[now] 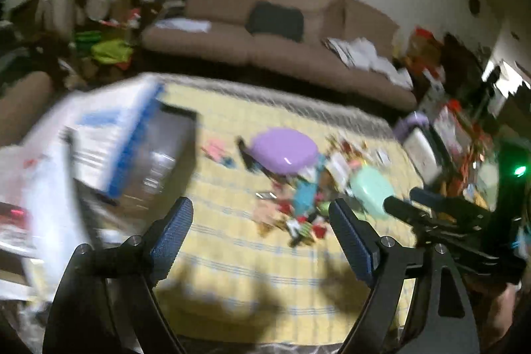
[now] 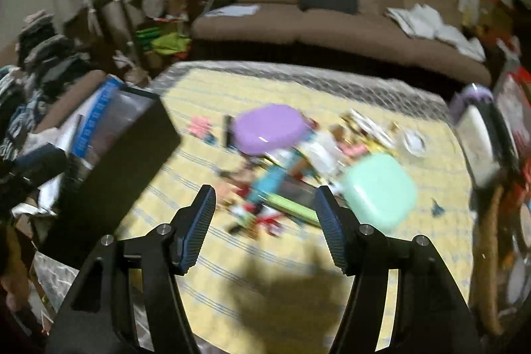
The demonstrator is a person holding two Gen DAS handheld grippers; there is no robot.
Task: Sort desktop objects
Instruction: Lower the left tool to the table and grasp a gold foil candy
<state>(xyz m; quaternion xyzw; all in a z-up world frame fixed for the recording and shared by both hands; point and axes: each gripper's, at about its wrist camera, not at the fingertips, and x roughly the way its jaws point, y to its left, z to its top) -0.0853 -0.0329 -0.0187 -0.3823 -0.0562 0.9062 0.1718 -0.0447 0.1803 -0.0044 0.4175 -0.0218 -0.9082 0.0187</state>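
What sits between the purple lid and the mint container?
A blurred heap of small colourful items fills the gap between purple lid and mint container, in both wrist views.

purple lid (image 2: 269, 128) | mint lid (image 2: 380, 188) | small clutter (image 2: 262, 204) between, blurred

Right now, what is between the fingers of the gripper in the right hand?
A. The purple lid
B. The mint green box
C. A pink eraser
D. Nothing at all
D. The right gripper stands open with only the yellow cloth showing through the gap; the purple lid and the mint green box lie further off on that cloth, untouched.
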